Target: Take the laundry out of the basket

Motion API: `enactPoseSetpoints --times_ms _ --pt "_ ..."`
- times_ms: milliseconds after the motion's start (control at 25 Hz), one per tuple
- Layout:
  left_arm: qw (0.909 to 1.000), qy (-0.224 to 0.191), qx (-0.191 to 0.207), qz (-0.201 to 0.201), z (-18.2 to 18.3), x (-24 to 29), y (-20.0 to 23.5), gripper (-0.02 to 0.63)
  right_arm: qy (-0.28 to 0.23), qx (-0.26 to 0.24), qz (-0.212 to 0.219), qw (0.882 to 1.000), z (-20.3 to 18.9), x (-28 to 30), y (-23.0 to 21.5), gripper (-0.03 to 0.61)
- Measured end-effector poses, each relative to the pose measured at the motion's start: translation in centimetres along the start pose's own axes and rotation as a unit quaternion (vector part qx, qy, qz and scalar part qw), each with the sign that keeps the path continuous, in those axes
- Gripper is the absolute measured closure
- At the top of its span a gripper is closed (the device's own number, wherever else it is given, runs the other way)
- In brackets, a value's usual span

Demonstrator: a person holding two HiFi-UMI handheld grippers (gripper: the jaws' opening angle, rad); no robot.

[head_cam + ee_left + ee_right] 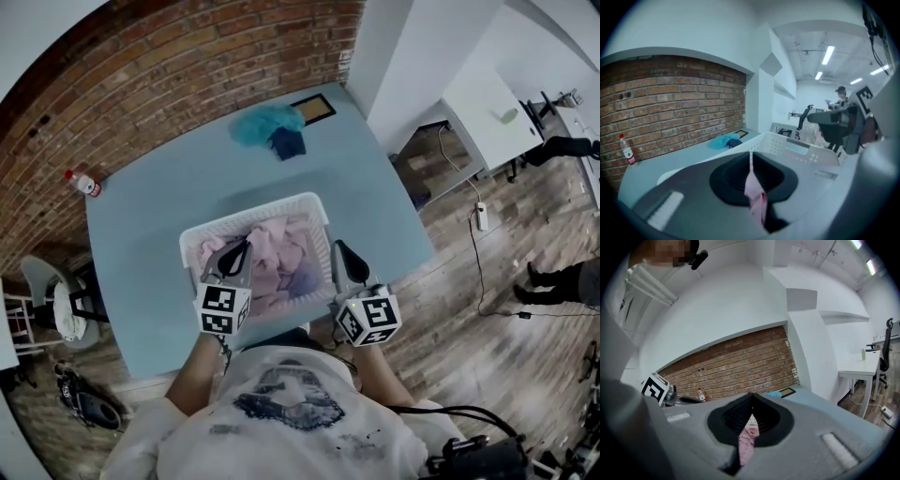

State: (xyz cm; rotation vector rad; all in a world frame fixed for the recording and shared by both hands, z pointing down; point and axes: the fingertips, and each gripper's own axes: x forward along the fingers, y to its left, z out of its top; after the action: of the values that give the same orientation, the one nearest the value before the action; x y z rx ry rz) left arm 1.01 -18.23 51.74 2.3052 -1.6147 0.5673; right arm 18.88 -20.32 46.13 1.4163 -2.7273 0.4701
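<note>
A white laundry basket [314,208] stands on the pale blue table [159,206] near its front edge, with pink laundry [277,251] and a bluish piece in it. My left gripper [244,244] hangs over the basket's left half. In the left gripper view its jaws [751,153] are shut on a strip of pink cloth [757,197]. My right gripper [338,246] sits at the basket's right rim. In the right gripper view it [751,395] is also shut on a fold of pink cloth [747,439].
A turquoise cloth [265,124] and a dark blue cloth [288,142] lie at the table's far side beside a small picture frame [312,110]. A bottle [84,184] stands at the far left by the brick wall. A chair [56,300] stands to the left.
</note>
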Motion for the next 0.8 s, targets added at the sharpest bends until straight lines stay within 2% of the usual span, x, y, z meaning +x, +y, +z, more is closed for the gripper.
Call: enactPoseSetpoints --times_ms 160,440,720,800 --pt "0.9996 0.021 -0.009 -0.015 -0.8 1.6 0.3 0.607 -0.001 -0.009 -0.007 1.0 0.9 1.2 -0.7 0.58" --pt "0.9957 0.065 -0.034 -0.058 -2.7 3.7 -0.6 0.515 -0.003 0.005 -0.016 1.0 1.3 1.9 -0.7 0.58" --pt "0.9897 0.1 -0.067 -0.078 -4.1 5.4 -1.7 0.305 -0.003 0.009 -0.019 1.0 1.5 1.2 -0.4 0.58" --pt "0.9882 0.107 -0.074 -0.08 -4.4 5.8 -1.9 0.273 -0.003 0.01 -0.022 1.0 1.5 1.0 -0.3 0.58"
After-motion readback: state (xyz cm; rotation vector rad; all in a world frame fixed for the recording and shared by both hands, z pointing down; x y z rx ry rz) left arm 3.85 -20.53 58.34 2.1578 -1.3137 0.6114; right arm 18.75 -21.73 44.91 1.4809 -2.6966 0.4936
